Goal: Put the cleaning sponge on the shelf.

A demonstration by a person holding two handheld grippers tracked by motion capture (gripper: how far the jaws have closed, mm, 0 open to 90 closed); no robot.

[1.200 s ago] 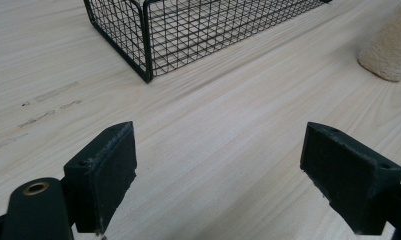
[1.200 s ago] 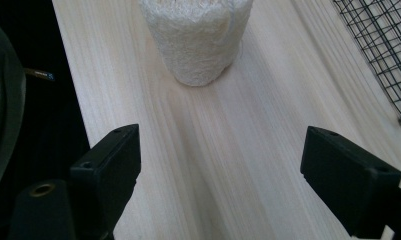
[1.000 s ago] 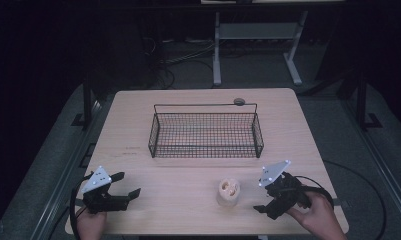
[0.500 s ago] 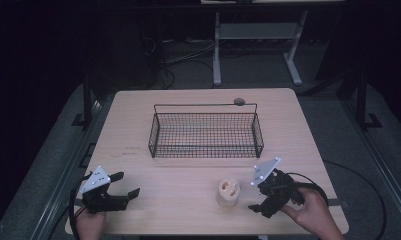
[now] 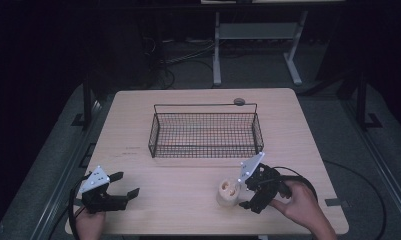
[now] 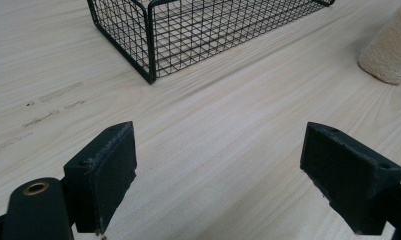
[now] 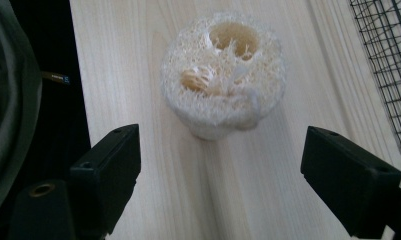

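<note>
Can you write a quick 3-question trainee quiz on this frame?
1. True or false: the loofah sponge is already clamped by the right gripper.
2. Multiple choice: where is the wire basket? A) at the table's near edge B) mid-table, beyond the loofah sponge C) on the floor
3. Fill in: the left gripper has its fingers ____ over bare table.

Key: 1. False; the fingers stand apart, short of the sponge. 2. B. 3. open.
</note>
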